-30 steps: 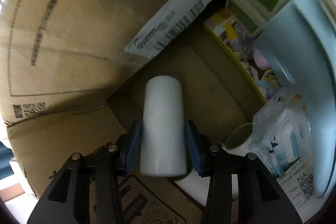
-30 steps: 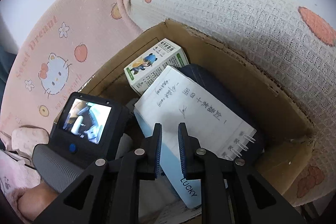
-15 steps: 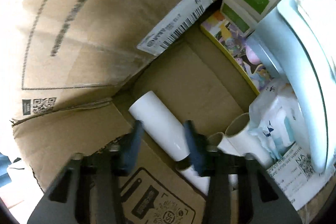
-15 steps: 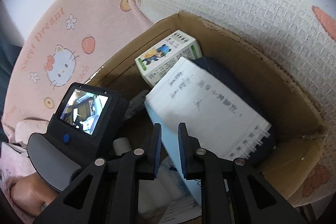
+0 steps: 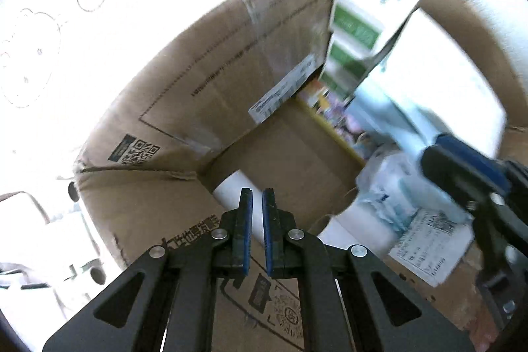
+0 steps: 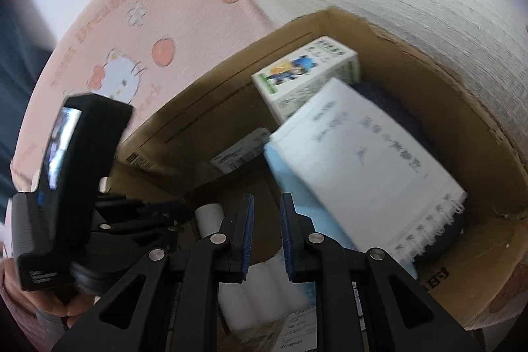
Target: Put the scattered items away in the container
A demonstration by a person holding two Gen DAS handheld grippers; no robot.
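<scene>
The cardboard box (image 6: 468, 108) sits on a pink cartoon-print blanket (image 6: 109, 32), and everything below is placed by that box. Leaning against its far wall, a white handwritten notebook (image 6: 359, 160) lies over a light blue book (image 6: 316, 220) and a dark cushion-like thing (image 6: 406, 117). In the far corner stands a green-and-white carton (image 6: 307, 71). On the box floor, at the near-left corner, lies the white tube (image 5: 231, 187), flat, beside other white rolls (image 6: 264, 289) and a plastic-wrapped pack (image 5: 389, 187). A shipping label (image 5: 283, 91) is stuck on the left wall. Above the near-left corner, the left gripper (image 5: 257, 220) has its jaws pressed together on nothing. The right gripper (image 6: 266, 233) hangs over the box's middle, jaws nearly together and empty.
</scene>
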